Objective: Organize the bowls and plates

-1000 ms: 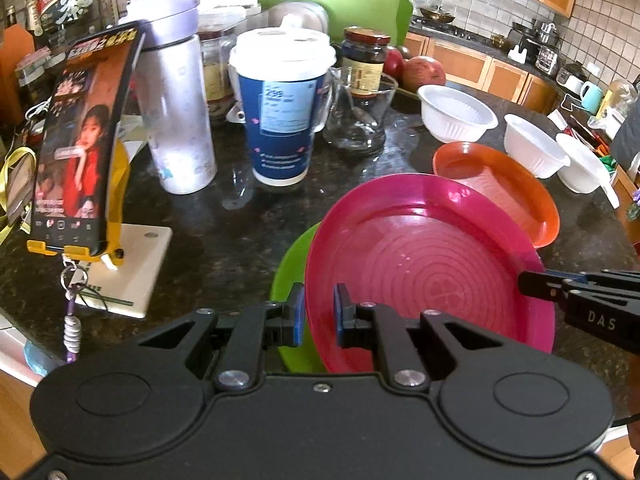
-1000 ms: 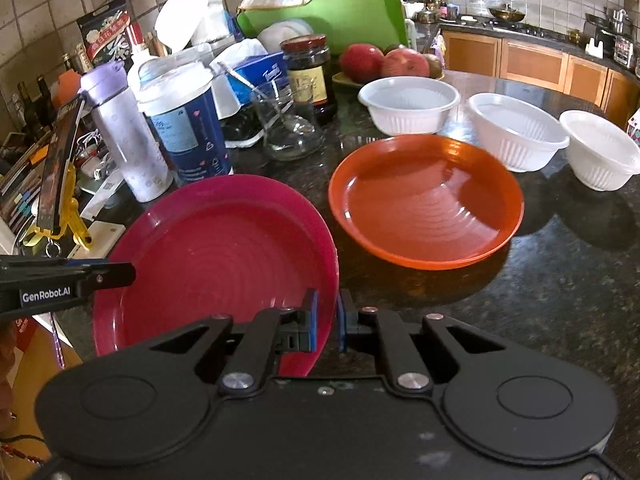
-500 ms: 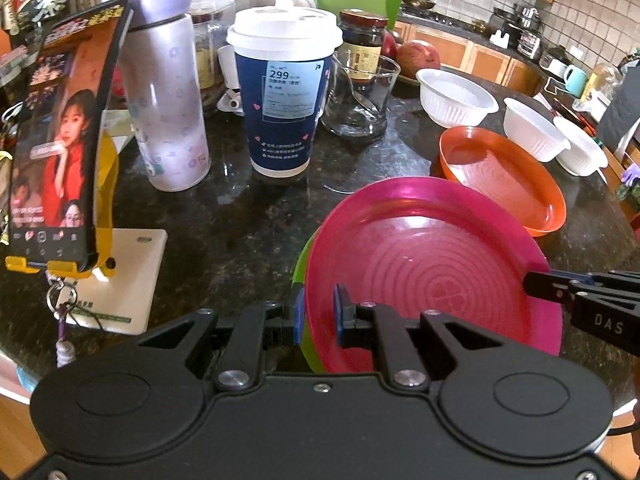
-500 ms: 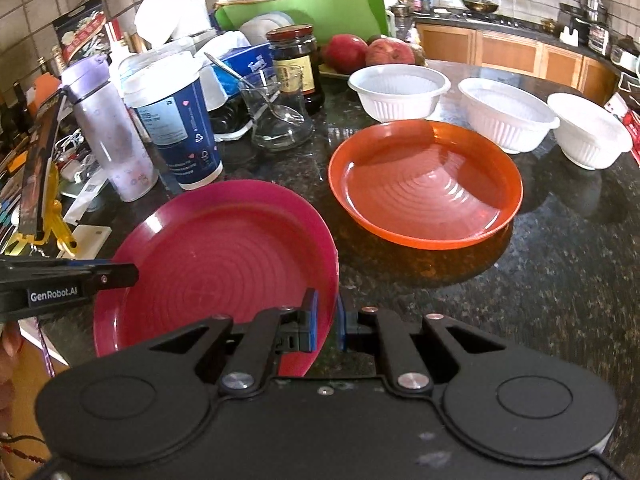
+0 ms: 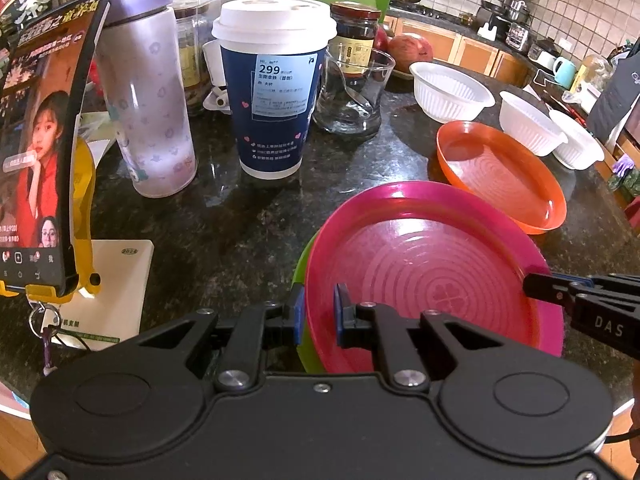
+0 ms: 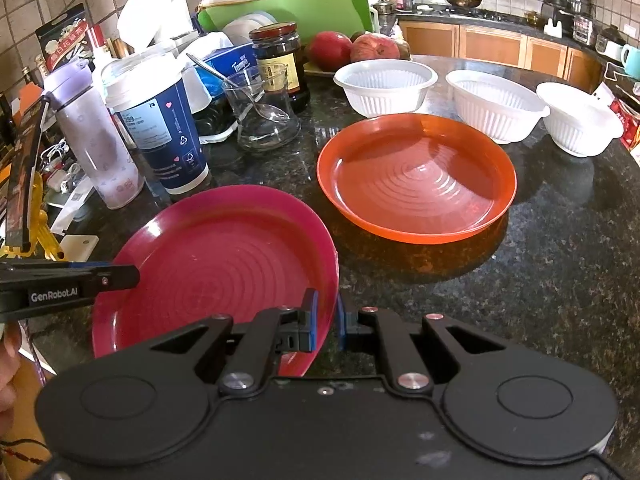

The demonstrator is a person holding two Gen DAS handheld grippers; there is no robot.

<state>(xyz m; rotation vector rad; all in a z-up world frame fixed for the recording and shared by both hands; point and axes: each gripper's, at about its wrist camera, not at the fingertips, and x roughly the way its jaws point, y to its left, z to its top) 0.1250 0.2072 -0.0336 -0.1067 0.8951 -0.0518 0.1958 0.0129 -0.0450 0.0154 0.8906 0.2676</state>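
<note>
Left gripper point(image 5: 318, 310) pinches pink plate point(image 5: 432, 272) rim; right gripper point(image 6: 325, 322) pinches its opposite rim. Green plate point(image 5: 300, 276), at 9 o'clock beneath, shows only in left view.

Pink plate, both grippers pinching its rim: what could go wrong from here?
1. The left gripper and right gripper each pinch only the thin rim of the pink plate; uneven pulling could let it slip or flex.
2. The green plate beneath it may get dragged along.
3. The paper cup and orange plate sit near; a swing could hit them.
</note>
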